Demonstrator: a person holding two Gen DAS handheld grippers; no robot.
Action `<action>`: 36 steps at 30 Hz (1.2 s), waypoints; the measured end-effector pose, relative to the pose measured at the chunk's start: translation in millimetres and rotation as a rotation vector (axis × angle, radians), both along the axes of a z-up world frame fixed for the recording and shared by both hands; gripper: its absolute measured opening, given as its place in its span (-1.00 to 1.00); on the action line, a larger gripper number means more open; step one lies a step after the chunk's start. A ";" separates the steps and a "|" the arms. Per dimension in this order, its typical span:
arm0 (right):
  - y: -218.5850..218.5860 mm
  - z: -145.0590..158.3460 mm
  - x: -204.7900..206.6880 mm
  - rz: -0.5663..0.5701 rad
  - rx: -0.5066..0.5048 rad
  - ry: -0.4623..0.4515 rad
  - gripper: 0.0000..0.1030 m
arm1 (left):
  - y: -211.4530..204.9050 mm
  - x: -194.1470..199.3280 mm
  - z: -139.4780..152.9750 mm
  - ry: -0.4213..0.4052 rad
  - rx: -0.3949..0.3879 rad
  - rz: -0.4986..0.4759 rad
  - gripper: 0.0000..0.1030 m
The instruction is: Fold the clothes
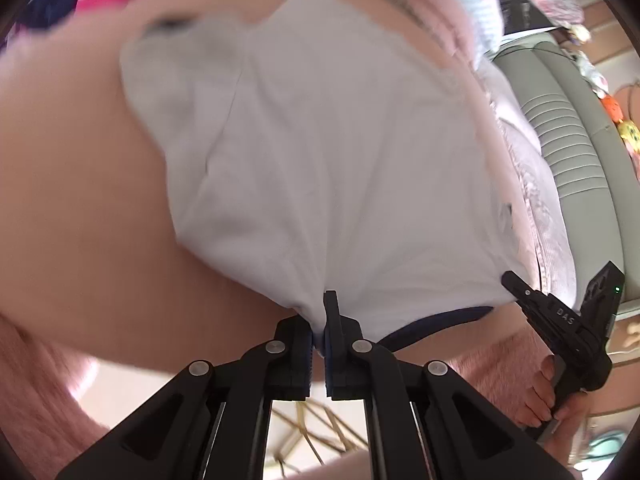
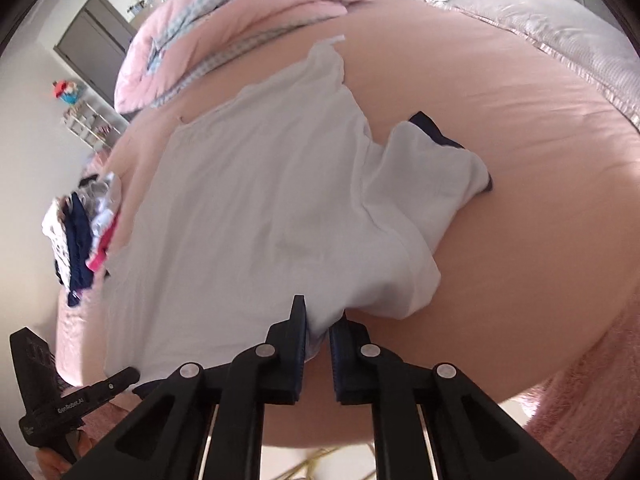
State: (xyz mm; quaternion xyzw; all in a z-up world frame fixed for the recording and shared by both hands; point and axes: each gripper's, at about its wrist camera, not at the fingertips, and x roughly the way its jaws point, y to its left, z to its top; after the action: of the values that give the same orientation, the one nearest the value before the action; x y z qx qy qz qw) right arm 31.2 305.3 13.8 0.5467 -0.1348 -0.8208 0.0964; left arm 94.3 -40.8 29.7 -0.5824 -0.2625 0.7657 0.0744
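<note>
A white garment (image 1: pixel 320 140) (image 2: pixel 260 220) with dark navy trim (image 2: pixel 432 128) lies spread on the pink bed sheet (image 2: pixel 500 140). My left gripper (image 1: pixel 318 320) is shut on its near hem, the cloth pinched between the blue pads. In the right wrist view my right gripper (image 2: pixel 320 314) has a bunch of the same near edge between its pads and is shut on it. Each gripper also shows in the other's view: the right gripper (image 1: pixel 510 280), held by a hand, at the garment's right corner, and the left gripper (image 2: pixel 134 372) at its left corner.
A pile of mixed clothes (image 2: pixel 84 232) sits at the bed's left side. A folded pink checked quilt (image 2: pixel 240 12) and a pale duvet (image 2: pixel 520 8) lie at the far end. A fuzzy pink blanket (image 2: pixel 580 392) hangs at the near right edge. A grey padded headboard (image 1: pixel 568 128) is to the right.
</note>
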 end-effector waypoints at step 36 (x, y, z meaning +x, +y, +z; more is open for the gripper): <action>-23.5 -7.1 34.2 0.063 -0.089 -0.117 -0.93 | 33.0 -26.8 11.6 0.039 -0.079 -0.157 -0.90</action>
State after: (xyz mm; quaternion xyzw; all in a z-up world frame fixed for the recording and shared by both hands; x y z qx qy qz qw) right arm 65.5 281.8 6.7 0.5930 -0.1593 -0.7771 0.1385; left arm 67.5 -7.8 41.3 -0.5884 -0.1844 0.7786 0.1163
